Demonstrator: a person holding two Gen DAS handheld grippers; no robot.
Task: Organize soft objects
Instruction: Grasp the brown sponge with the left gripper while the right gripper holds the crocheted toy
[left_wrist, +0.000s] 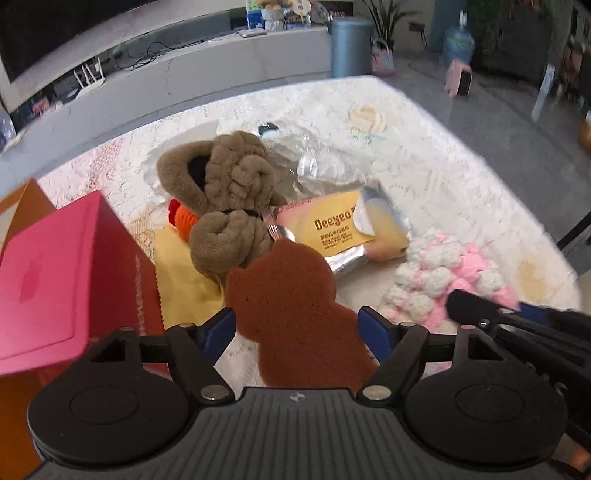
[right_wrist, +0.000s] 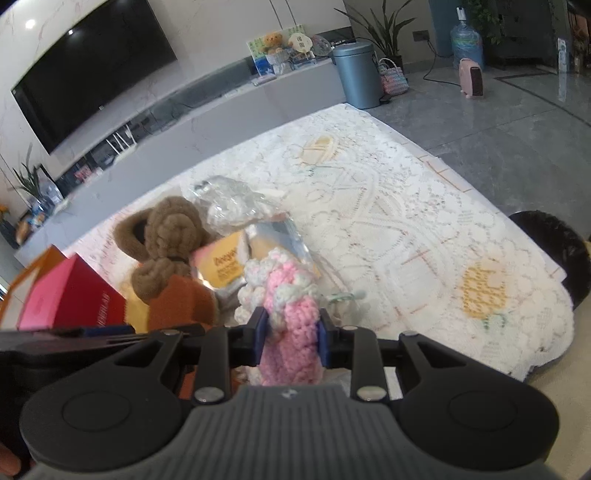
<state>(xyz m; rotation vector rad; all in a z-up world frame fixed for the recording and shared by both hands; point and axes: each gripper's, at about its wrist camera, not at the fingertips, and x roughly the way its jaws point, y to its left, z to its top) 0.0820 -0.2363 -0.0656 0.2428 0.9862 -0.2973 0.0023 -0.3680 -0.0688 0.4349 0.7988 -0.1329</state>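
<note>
A flat brown sponge (left_wrist: 291, 288) shaped like a bear lies on the lace cloth between the blue pads of my left gripper (left_wrist: 297, 325), which stands wide open around it. Just beyond is a tan plush toy (left_wrist: 229, 184) with an orange knitted piece (left_wrist: 183, 218) under it. My right gripper (right_wrist: 291, 332) is shut on a pink and white crocheted piece (right_wrist: 291, 325), whose far end bunches on the table (left_wrist: 443, 273). One black finger (left_wrist: 469, 302) of the right gripper reaches in from the right in the left wrist view.
A pink-lidded red box (left_wrist: 55, 277) stands close on the left, with an orange bag behind it. A yellow cloth (left_wrist: 184, 284), a yellow wipes pack (left_wrist: 332, 229), a spoon (left_wrist: 279, 229) and crumpled clear plastic (left_wrist: 325, 155) lie mid-table. The lace tablecloth (right_wrist: 406, 221) stretches right, towards a black stool (right_wrist: 550, 251).
</note>
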